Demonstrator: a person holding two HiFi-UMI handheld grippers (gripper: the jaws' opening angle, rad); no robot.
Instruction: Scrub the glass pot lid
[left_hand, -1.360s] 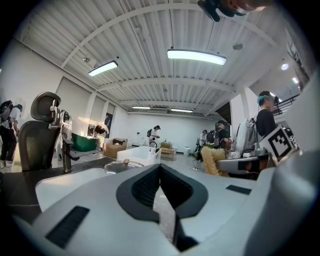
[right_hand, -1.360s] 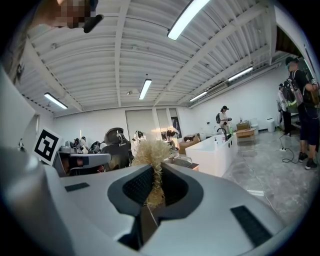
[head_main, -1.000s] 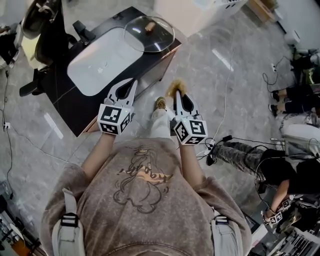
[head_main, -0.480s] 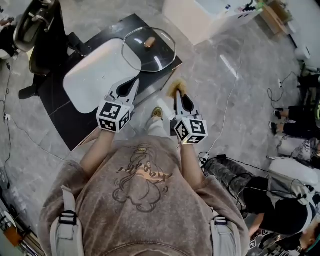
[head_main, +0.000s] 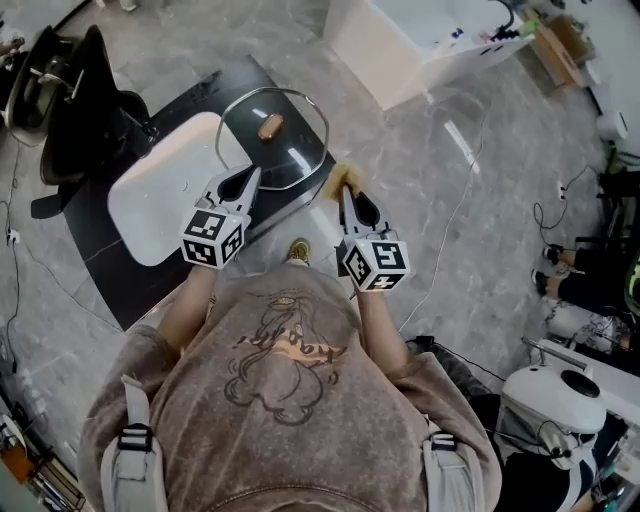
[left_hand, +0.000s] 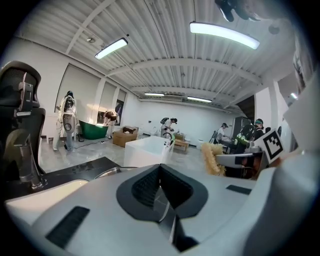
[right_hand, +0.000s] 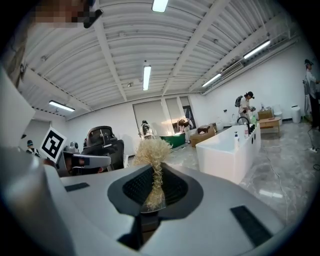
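1. Head view: the lid (head_main: 272, 140) is lying knob-up near the table's (head_main: 100, 270) far corner, just beside a white board (head_main: 160, 195).
   - Both grippers are hovering short of the lid, neither touching it.
   - The left gripper (head_main: 253, 174) is pressing its jaws together on nothing. The right gripper (head_main: 343, 192) is holding a scrubber (head_main: 341, 178).
   - As I judge it, nothing is pinning the lid, and it is sitting close to the table edge. A sideways scrubbing push could send it sliding off, and glass would likely be breaking on that hard floor.

2. Left gripper view: the jaws are meeting tip to tip with nothing between them. The lid's rim (left_hand: 107, 172) is showing low beyond them.
   - This gripper is probably going to steady the lid, so it needs to be opening first.
   - If it arrives shut, it would be nudging the lid instead of catching it.
   - The knob (head_main: 269, 126) and the slick rim are both looking like small targets, so a shallow bite could be slipping off under scrubbing force.

3. Right gripper view: the jaws are pinching the scrubber (right_hand: 154, 165) by its lower strands, with the tuft standing out past the tips. The lid is not showing here.
   - The hold is looking thin, so hard pressing could be dragging the scrubber out.
   - It could also be folding the scrubber flat, leaving the jaw tips scraping the glass.
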